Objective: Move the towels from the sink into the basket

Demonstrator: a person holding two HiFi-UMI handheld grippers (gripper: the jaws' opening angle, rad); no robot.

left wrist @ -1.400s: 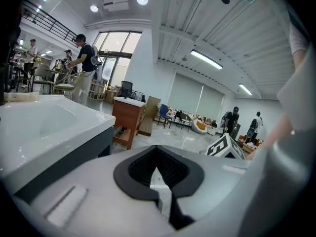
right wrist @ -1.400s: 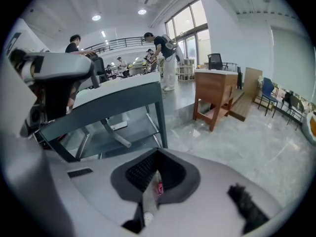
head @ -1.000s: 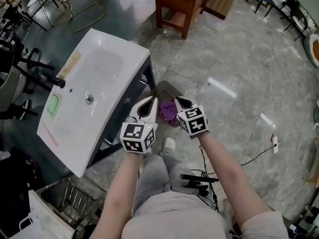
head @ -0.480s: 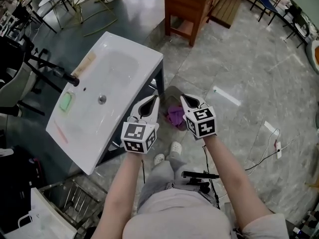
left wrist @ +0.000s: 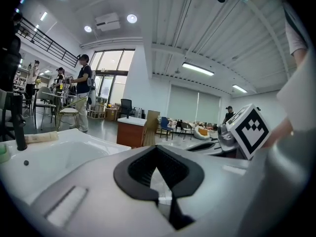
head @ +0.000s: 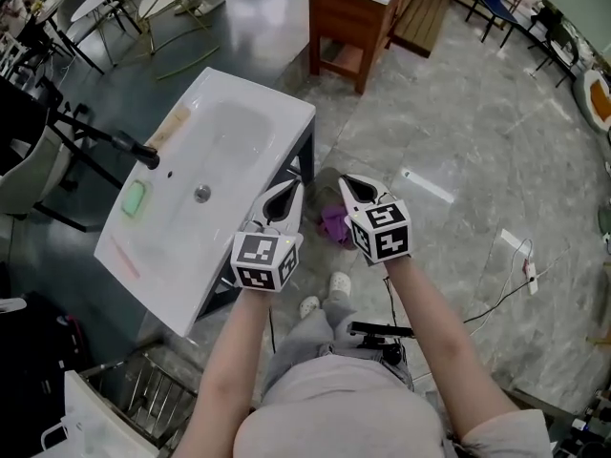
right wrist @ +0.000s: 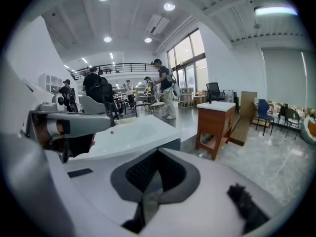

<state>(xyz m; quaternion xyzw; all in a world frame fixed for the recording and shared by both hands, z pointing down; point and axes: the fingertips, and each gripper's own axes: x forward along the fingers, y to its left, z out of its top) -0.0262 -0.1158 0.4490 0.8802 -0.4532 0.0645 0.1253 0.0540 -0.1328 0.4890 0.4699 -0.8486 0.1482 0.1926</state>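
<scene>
The white sink [head: 215, 151] stands at the left of the head view, and I see no towel in its bowl. A purple towel [head: 334, 223] lies in a dark basket [head: 323, 179] on the floor beside the sink's stand. Above the basket, my left gripper [head: 289, 192] and right gripper [head: 351, 185] hang side by side, both shut and empty. In the left gripper view the jaws [left wrist: 158, 152] meet over the sink's edge [left wrist: 59, 149]. In the right gripper view the jaws [right wrist: 158, 154] are also closed, with the sink [right wrist: 133, 132] beyond them.
A black faucet [head: 134, 148] and a green pad [head: 134, 198] sit on the sink's far side. A wooden cabinet [head: 358, 17] stands beyond the basket. Cables [head: 496, 294] trail over the floor at right, and a wire rack [head: 143, 389] is at lower left. People stand in the background [right wrist: 160, 88].
Both grippers have risen away from the basket, still shut and empty. The purple towel stays in the basket below them.
</scene>
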